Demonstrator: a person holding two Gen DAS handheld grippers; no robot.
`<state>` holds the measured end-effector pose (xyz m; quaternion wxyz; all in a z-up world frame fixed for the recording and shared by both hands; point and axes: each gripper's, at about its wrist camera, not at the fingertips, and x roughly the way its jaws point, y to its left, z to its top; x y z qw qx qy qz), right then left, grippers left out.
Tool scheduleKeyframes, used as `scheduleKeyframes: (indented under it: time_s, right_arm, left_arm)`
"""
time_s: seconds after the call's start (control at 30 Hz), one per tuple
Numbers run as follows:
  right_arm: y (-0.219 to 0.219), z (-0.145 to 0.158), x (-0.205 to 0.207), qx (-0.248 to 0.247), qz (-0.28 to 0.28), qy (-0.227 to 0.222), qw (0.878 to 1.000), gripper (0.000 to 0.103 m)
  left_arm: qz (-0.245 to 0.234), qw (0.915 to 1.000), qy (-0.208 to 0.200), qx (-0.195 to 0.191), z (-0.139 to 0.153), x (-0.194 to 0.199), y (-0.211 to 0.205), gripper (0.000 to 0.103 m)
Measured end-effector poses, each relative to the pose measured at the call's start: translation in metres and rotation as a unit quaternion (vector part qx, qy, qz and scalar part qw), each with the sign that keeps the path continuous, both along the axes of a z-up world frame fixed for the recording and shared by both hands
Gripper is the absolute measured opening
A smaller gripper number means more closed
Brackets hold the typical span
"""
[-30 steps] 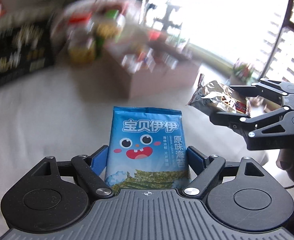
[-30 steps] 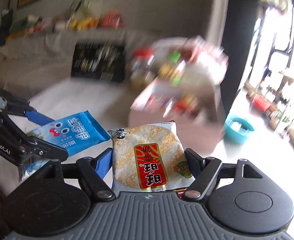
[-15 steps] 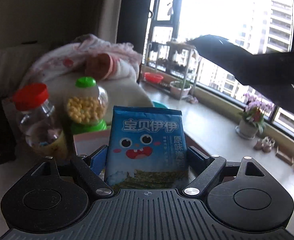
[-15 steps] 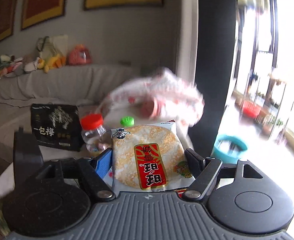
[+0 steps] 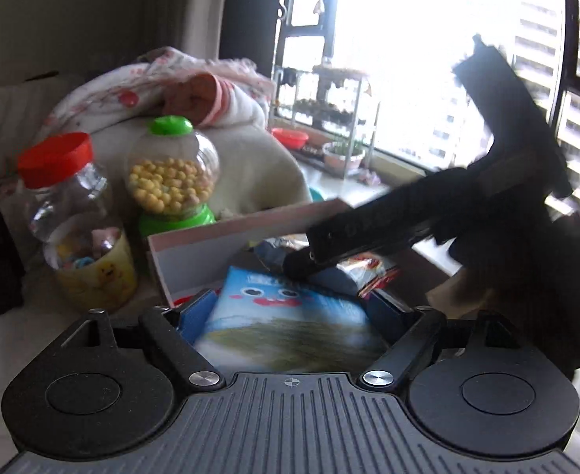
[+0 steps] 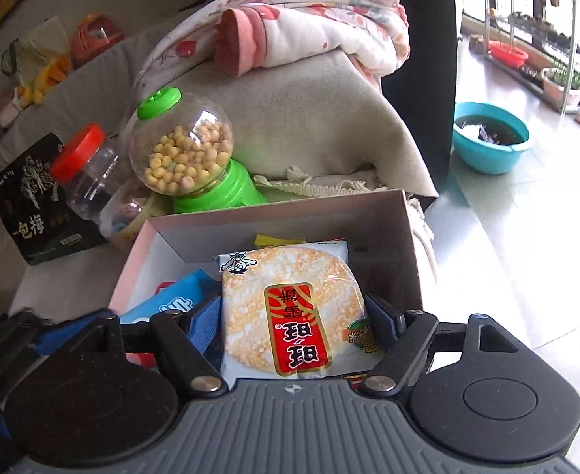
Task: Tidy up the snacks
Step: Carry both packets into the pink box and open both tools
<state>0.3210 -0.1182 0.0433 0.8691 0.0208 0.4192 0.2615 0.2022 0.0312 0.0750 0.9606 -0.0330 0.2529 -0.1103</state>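
My left gripper (image 5: 290,308) is shut on a blue seaweed snack packet (image 5: 286,320), tilted forward over the open pink cardboard box (image 5: 195,241). My right gripper (image 6: 293,316) is shut on a rice cracker packet (image 6: 290,308) with a red label and holds it over the same box (image 6: 329,213). The right gripper reaches across the left wrist view as a dark shape (image 5: 408,221) above the box. The blue packet (image 6: 171,304) shows at the left inside the box in the right wrist view. Other packets lie in the box, mostly hidden.
A red-lidded clear jar (image 5: 72,213) and a green candy dispenser (image 5: 171,173) with yellow balls stand just behind the box. A black snack bag (image 6: 33,205) stands to their left. Folded blankets (image 6: 290,39) lie behind. A teal basin (image 6: 491,138) sits on the floor.
Both grippers have moved forward and down over the box, still holding their packets. The blue packet now tilts forward into the box. The right gripper has swung lower across the left view.
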Motion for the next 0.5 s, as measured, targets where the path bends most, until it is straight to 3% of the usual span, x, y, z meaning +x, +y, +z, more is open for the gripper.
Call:
scheduleKeyframes:
  time_s: [0.17,0.23,0.33,0.4,0.47,0.5]
  right_arm:
    - [0.006,0.007,-0.004,-0.013,-0.003,-0.002,1.000,0.077]
    - [-0.002,0.015,-0.009,0.013,0.001,-0.002,1.000,0.078]
    - [-0.021,0.031,-0.017,0.059,0.004,-0.010,0.998,0.085]
    - [-0.029,0.042,-0.024,0.078,0.001,-0.024,0.997,0.085]
    - [-0.036,0.052,-0.031,0.082,-0.015,-0.039,0.996,0.085]
    - [-0.038,0.057,-0.036,0.080,-0.023,-0.047,0.995,0.085]
  left_arm:
    - [0.022,0.9969,-0.043,-0.063,0.024,-0.025,0.020,0.086]
    - [0.024,0.9961,-0.033,-0.078,0.027,-0.031,0.025,0.085]
    - [0.019,0.9973,-0.002,-0.071,0.022,-0.041,0.025,0.079]
    - [0.012,0.9978,0.012,-0.064,0.017,-0.048,0.020,0.050]
    - [-0.002,0.9973,0.028,-0.068,0.011,-0.049,0.014,0.032]
    - [-0.007,0.9970,0.037,-0.068,0.007,-0.047,0.010,0.030]
